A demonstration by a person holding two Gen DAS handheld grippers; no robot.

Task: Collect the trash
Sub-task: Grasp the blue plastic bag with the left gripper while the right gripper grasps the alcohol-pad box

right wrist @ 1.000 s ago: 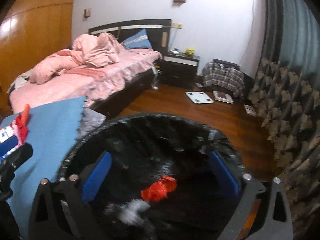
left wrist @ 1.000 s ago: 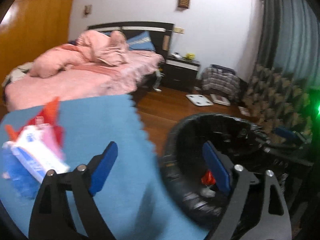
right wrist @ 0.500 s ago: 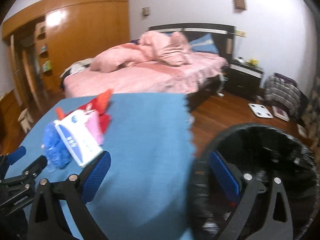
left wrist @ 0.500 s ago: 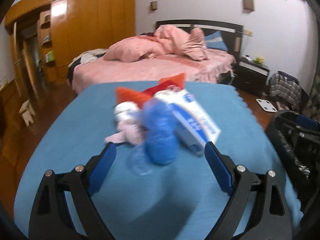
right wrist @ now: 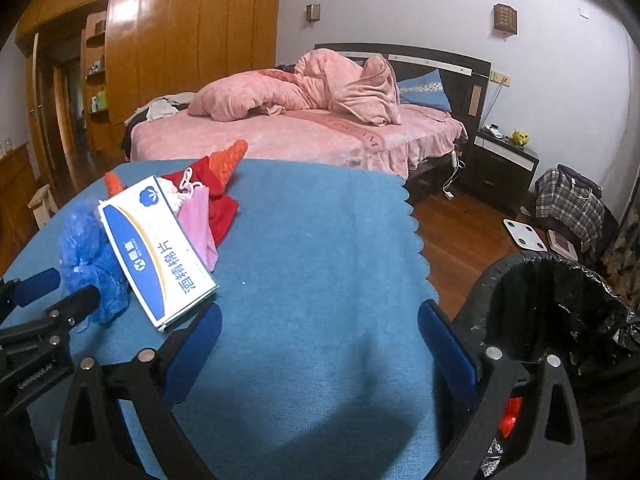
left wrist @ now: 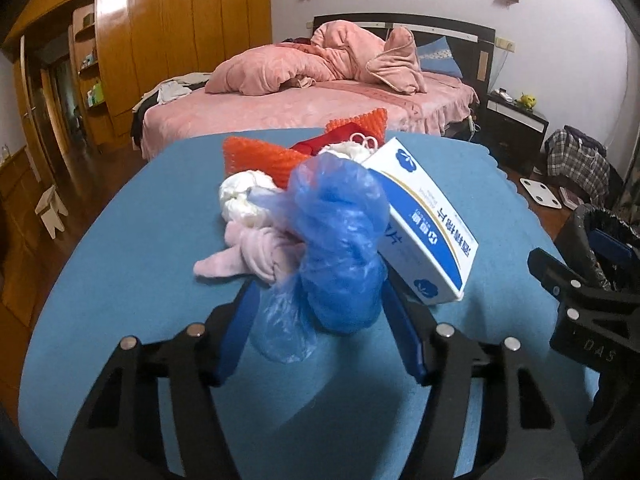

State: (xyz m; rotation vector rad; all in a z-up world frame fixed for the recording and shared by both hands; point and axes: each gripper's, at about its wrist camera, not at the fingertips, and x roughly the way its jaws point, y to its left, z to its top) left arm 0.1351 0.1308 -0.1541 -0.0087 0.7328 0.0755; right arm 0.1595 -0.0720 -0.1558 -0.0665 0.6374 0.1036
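A heap of trash lies on the table's blue cloth [left wrist: 120, 280]: a crumpled blue plastic bag [left wrist: 340, 248], a white and blue box [left wrist: 424, 232], a pink wad [left wrist: 256, 256], a white wad [left wrist: 240, 196] and orange netting [left wrist: 256, 160]. My left gripper [left wrist: 320, 292] has the blue bag between its blue pads. Its jaws are closing, and the pads stand just at the bag's sides. My right gripper [right wrist: 320, 312] hangs open over bare cloth, right of the box [right wrist: 156, 248], with nothing in it. The black-lined bin [right wrist: 552, 292] stands at the table's right edge, with red scrap inside.
Behind the table is a bed with pink bedding [right wrist: 304, 128], and a wooden wardrobe [right wrist: 180, 40] covers the left wall. A dark nightstand [right wrist: 504, 160], a plaid bag [right wrist: 568, 200] and a white scale [right wrist: 524, 236] sit on the wooden floor to the right.
Both views have swung left from the bin to the trash heap. My left gripper has moved up to the blue bag and its jaws have narrowed around it.
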